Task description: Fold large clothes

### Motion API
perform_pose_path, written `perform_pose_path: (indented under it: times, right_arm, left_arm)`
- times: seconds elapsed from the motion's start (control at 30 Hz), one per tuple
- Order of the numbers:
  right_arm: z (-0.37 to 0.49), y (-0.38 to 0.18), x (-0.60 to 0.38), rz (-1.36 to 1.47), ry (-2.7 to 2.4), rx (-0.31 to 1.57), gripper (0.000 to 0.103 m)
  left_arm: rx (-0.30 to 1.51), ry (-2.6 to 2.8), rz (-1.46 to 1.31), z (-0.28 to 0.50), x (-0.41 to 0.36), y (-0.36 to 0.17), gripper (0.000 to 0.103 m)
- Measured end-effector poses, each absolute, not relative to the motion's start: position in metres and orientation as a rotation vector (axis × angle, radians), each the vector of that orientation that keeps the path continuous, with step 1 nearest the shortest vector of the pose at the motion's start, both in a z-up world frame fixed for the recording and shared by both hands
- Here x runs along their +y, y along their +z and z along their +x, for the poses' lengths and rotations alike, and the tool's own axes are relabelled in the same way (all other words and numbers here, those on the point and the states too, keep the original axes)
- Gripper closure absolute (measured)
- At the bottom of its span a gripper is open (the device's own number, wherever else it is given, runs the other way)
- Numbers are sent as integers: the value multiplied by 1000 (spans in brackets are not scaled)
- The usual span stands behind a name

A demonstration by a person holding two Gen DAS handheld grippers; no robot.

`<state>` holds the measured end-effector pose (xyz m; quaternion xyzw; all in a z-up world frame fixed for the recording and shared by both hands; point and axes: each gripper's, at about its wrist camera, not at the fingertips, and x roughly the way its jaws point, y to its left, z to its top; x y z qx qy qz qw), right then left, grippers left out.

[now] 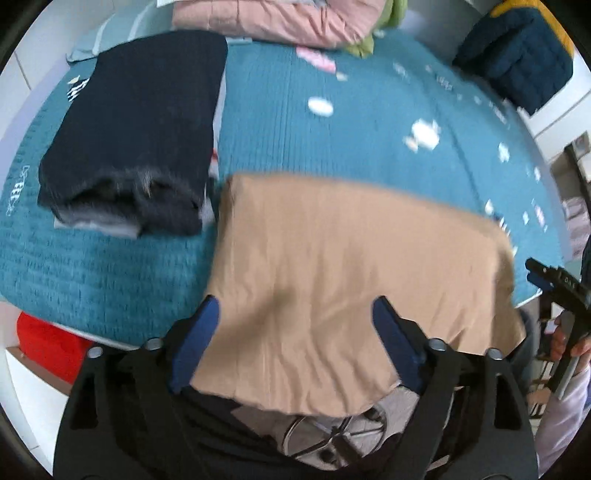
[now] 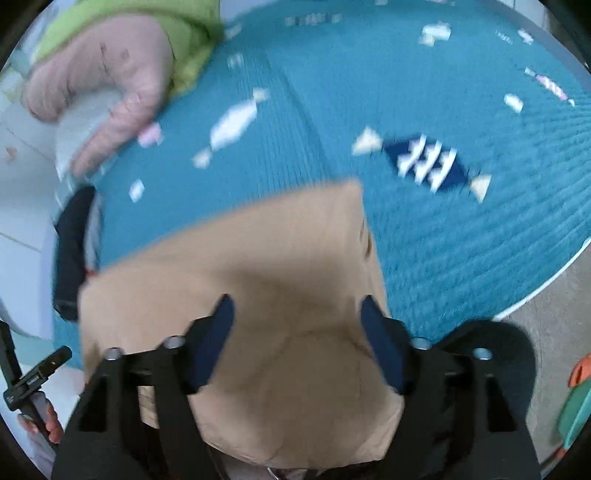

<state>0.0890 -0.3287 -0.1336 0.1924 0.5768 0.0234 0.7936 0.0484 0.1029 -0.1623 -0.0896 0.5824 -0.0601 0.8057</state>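
Landmark: the tan garment [image 1: 347, 280], folded flat on the teal blanket [image 1: 332, 140]; everything below is placed against it.
Tan garment: its near edge hangs past the blanket's near rim, and it lies under both of my hand-held grippers; both views are blurred.
My left hand-held gripper [image 1: 295, 314]: released, its blue fingers [image 1: 199, 339] spread wide over the tan garment's near-left part. The cloth shows between the fingers, but the pads do not press it.
My right hand-held gripper [image 2: 297, 314]: also released, its blue fingers [image 2: 210, 339] apart above the tan garment's near-right part, nothing clamped. From the left wrist view it shows past the garment's right edge, with my hand [image 1: 569, 339] on its handle.
Dark navy garment [image 1: 136, 125]: folded, just left of the tan garment, lying on a grey piece; whether the two garments touch I cannot tell.
Pink padded garment [image 1: 280, 18]: on the far side of the blanket, well beyond the tan garment, with green cloth [image 2: 184, 33] beside it.
Dark teal and yellow bundle [image 1: 517, 55]: far right, well apart from the tan garment.
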Motion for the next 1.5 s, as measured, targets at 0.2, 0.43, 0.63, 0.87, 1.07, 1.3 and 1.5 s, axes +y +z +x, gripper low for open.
perform_pose_path:
  times: [0.2, 0.43, 0.63, 0.87, 1.07, 1.3, 1.5]
  right_arm:
    - [130, -147, -341, 449, 3, 1285, 31]
    - [166, -199, -340, 494, -21, 1396, 31]
    - [173, -210, -335, 531, -16, 1331, 82]
    - [163, -157, -334, 506, 3, 1151, 90]
    - [180, -113, -334, 477, 39, 1060, 91]
    - [237, -100, -339, 402, -1, 1097, 69]
    - [209, -90, -351, 315, -65, 1032, 43]
  left_arm:
    - [1308, -34, -302, 103, 117, -185, 14]
    - [1366, 17, -413, 145, 126, -234, 14]
    - [1299, 87, -418, 151, 123, -239, 68]
    - [1179, 72, -334, 149, 105, -183, 76]
    - [1087, 33, -318, 160, 98, -135, 76]
    - [1058, 33, -277, 201, 82, -113, 46]
    - [1053, 64, -140, 181, 74, -117, 24]
